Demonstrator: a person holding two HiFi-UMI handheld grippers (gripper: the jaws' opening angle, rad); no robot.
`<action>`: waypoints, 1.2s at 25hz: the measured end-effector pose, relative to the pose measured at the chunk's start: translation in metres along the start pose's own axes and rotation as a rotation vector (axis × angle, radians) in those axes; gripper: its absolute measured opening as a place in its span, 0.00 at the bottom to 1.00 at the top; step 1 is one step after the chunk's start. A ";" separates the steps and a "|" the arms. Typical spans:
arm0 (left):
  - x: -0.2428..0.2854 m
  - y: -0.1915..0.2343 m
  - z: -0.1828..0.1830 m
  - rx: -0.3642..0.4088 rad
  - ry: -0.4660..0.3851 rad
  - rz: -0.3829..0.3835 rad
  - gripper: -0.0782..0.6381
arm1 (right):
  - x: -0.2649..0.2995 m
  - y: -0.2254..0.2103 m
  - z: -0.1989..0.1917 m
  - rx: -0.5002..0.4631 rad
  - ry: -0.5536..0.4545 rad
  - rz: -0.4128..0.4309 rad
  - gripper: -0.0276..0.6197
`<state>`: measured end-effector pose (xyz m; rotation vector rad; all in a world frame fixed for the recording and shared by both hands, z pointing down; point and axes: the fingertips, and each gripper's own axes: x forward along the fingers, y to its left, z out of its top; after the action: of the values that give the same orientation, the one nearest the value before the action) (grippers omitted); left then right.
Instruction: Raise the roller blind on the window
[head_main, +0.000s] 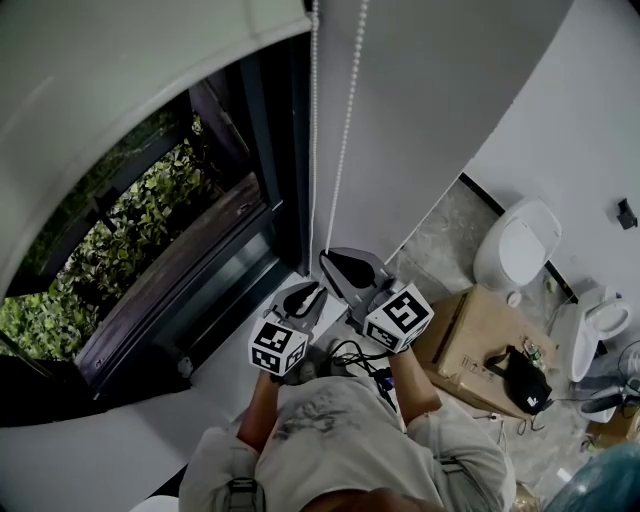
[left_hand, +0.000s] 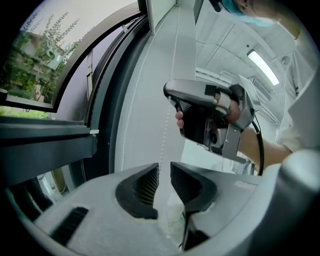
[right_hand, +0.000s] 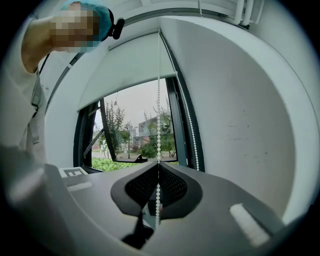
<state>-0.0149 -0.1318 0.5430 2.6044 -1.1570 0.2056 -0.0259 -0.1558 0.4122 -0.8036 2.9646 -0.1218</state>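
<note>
The white roller blind (head_main: 120, 90) (right_hand: 130, 65) covers the upper part of the window, with greenery showing below its bottom edge. Two strands of white bead chain (head_main: 343, 150) hang along the window's right side. My right gripper (head_main: 345, 265) (right_hand: 159, 165) is shut on one strand (right_hand: 159, 100), which runs straight up from its jaws; the other strand (right_hand: 189, 125) hangs free by the wall. Just below and to the left, my left gripper (head_main: 305, 295) (left_hand: 164, 167) is open by a narrow gap, with a strand (left_hand: 172, 75) running down toward that gap.
A dark window frame and white sill (head_main: 230, 340) lie to the left, and a white wall (head_main: 430, 100) to the right. On the floor at right stand a toilet (head_main: 515, 245) and a cardboard box (head_main: 480, 345) with a black item (head_main: 525, 380) on it.
</note>
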 end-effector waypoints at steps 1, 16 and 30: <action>-0.003 -0.001 0.005 0.005 -0.010 0.001 0.22 | 0.000 0.000 0.000 0.000 0.000 0.000 0.06; -0.038 -0.013 0.152 0.155 -0.260 -0.015 0.22 | -0.002 0.000 -0.001 0.004 -0.009 -0.001 0.06; -0.039 -0.029 0.235 0.255 -0.402 -0.034 0.22 | 0.003 0.008 -0.002 0.003 -0.010 0.010 0.06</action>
<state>-0.0161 -0.1589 0.3049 2.9808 -1.2819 -0.2021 -0.0325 -0.1502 0.4129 -0.7862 2.9585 -0.1209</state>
